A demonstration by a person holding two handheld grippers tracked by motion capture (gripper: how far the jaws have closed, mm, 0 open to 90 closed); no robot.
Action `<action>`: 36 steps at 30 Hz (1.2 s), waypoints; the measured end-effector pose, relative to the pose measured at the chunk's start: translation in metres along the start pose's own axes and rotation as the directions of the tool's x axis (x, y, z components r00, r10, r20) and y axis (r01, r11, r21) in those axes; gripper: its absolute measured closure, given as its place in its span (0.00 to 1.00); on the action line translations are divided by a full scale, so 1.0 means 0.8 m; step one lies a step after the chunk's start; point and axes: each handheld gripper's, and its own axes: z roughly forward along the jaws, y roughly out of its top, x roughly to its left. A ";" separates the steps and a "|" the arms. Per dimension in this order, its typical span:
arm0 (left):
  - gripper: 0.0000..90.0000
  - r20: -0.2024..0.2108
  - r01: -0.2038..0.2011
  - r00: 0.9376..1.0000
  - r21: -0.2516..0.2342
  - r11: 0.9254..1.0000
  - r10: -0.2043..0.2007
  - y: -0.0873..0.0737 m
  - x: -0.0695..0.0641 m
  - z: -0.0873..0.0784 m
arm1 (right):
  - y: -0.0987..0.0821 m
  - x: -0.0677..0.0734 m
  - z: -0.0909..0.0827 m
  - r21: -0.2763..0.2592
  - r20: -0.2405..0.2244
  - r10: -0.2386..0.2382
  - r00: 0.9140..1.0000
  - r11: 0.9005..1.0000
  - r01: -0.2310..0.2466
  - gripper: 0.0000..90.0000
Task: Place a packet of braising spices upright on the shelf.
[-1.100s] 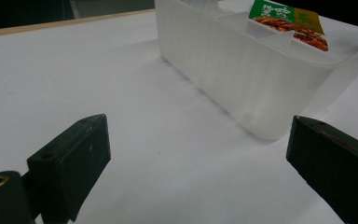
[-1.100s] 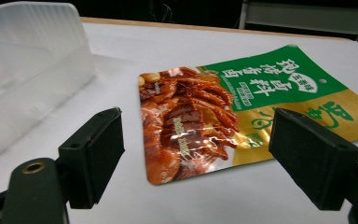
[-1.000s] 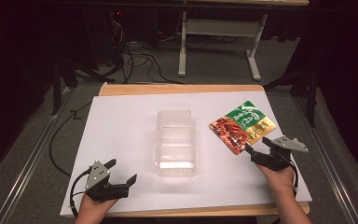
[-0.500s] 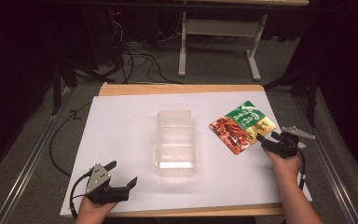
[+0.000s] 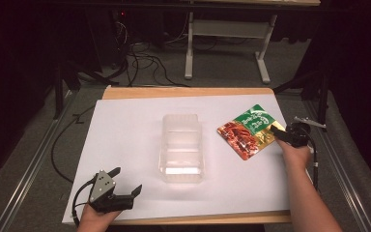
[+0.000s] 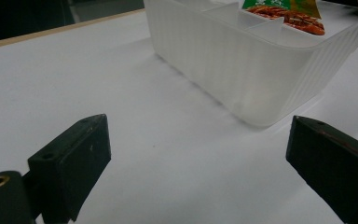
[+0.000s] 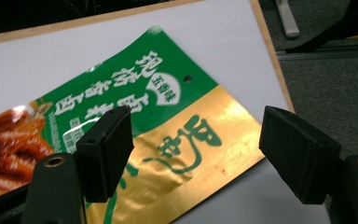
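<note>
A clear plastic tray (image 5: pixel 181 147) with dividers stands in the middle of the white sheet (image 5: pixel 125 130); its ribbed wall (image 6: pixel 242 70) is close in the left gripper view. A flat green, gold and red food pouch (image 5: pixel 248 131) lies to the tray's right. My right gripper (image 5: pixel 276 134) is open at the pouch's gold right edge, its jaws straddling that corner (image 7: pixel 191 144) without closing on it. My left gripper (image 5: pixel 128 182) rests open near the front left edge of the sheet, well short of the tray, with bare sheet between its jaws.
The sheet covers a wooden table (image 5: pixel 183 92) whose edge shows at the back and front. Black cables (image 5: pixel 140 63) and a grey frame (image 5: pixel 227 34) lie on the floor behind. Metal rails (image 5: pixel 34 159) run along both sides.
My right gripper moved forward and up along the pouch's right side, its jaws now over the gold corner. The left gripper stayed put.
</note>
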 end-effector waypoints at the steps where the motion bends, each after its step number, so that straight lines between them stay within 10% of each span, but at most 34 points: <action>1: 0.08 0.000 -0.001 1.000 0.000 1.000 0.001 0.000 -0.001 0.000 | 0.000 0.000 0.000 0.000 0.000 0.000 1.000 1.000 0.000 0.30; 17: 0.08 0.020 -0.028 0.999 0.034 0.999 0.027 -0.001 -0.010 0.007 | 0.002 -0.020 0.016 0.066 0.007 0.073 0.997 0.995 -0.074 0.32; 36: 0.08 0.030 -0.052 0.998 0.057 0.997 0.051 -0.003 -0.014 0.011 | 0.003 -0.002 0.015 0.009 -0.109 0.056 0.992 0.998 -0.055 0.43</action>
